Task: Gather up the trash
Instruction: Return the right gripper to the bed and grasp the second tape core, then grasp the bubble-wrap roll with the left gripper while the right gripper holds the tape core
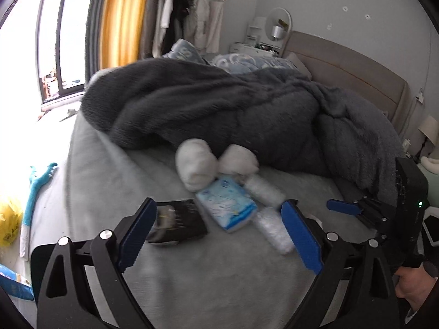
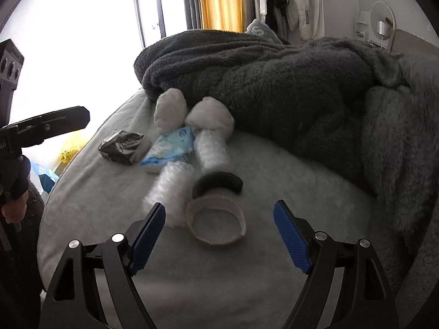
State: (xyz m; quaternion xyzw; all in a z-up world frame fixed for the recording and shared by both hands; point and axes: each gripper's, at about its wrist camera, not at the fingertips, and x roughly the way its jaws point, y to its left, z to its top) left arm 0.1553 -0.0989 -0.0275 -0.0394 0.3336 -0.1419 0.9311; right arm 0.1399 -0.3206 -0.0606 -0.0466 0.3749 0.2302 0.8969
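Litter lies on the light grey bed sheet [image 1: 208,279]. A black foil wrapper [image 1: 178,222], a blue tissue pack [image 1: 227,205] and two clear bubble-wrap rolls [image 1: 274,230] sit just past my left gripper [image 1: 219,233], which is open and holds nothing. Two white balled-up socks [image 1: 194,164] rest against the blanket. In the right wrist view my right gripper [image 2: 221,235] stands open over a beige cardboard ring [image 2: 216,222], not touching it. A black ring [image 2: 218,183] lies just behind the beige one. The wrapper [image 2: 123,148] and tissue pack [image 2: 170,148] lie further left.
A bulky dark grey blanket [image 1: 233,109] covers the far half of the bed. A yellow bag [image 1: 9,224] and a teal toy [image 1: 35,189] lie at the bed's left edge, by a bright window. The headboard [image 1: 351,71] stands at the right.
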